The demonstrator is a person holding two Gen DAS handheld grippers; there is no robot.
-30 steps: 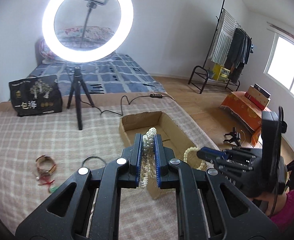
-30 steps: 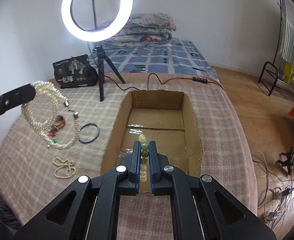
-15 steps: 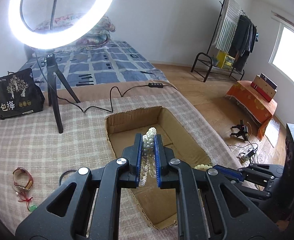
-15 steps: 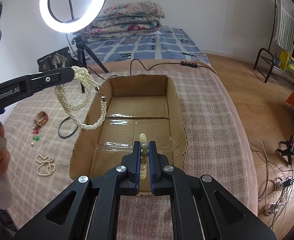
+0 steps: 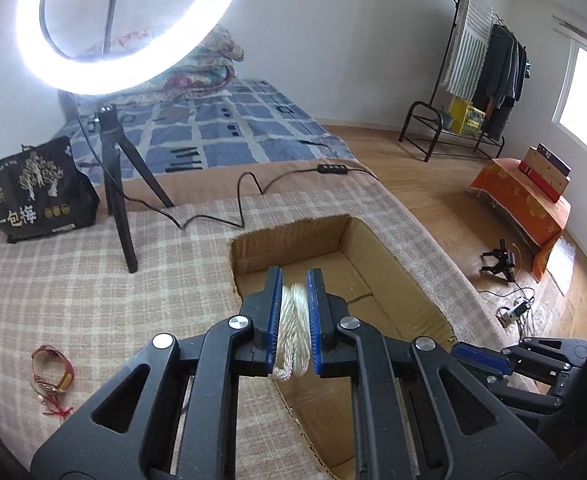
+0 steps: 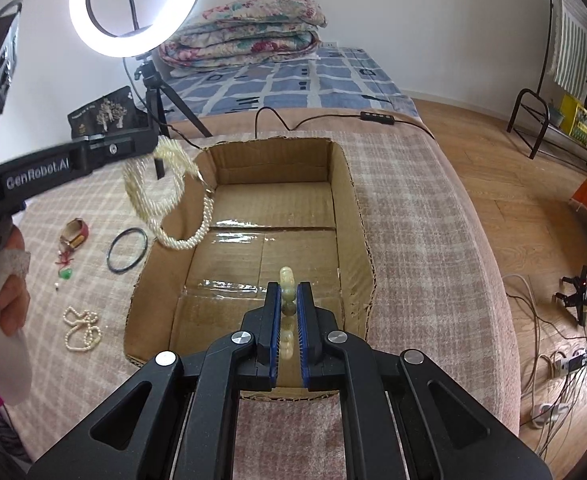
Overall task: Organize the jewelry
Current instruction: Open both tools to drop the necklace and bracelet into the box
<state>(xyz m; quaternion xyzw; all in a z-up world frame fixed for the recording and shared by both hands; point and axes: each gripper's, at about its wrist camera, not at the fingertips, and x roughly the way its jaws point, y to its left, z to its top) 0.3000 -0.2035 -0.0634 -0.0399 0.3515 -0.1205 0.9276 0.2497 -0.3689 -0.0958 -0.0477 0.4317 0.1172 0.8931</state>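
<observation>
The pearl necklace (image 5: 291,330), a blurred multi-strand bundle, sits between the blue pads of the left tongs (image 5: 295,320), whose jaws are opening; whether the pads still press on it I cannot tell for sure. From the right wrist view its loops hang below those tongs over the near-left wall of the cardboard box (image 6: 357,208), the lowest loop dipping inside. The jade bead bracelet (image 6: 287,280) stands between the pads of the right tongs (image 6: 288,320), a few beads poking past the tips and more showing farther back between the pads. These jaws are opening too, with the beads in the gap and the box floor straight beneath.

Left of the box, on the checked blanket (image 6: 413,240), lie a black ring bangle (image 6: 127,250), a red-strapped watch (image 6: 75,234) with a red tassel and green charm, and a small pearl strand (image 6: 81,328). Beyond the box stand a ring light (image 6: 137,8) on its tripod and a black printed bag (image 6: 105,114). A hand (image 6: 1,292) grips the left tool.
</observation>
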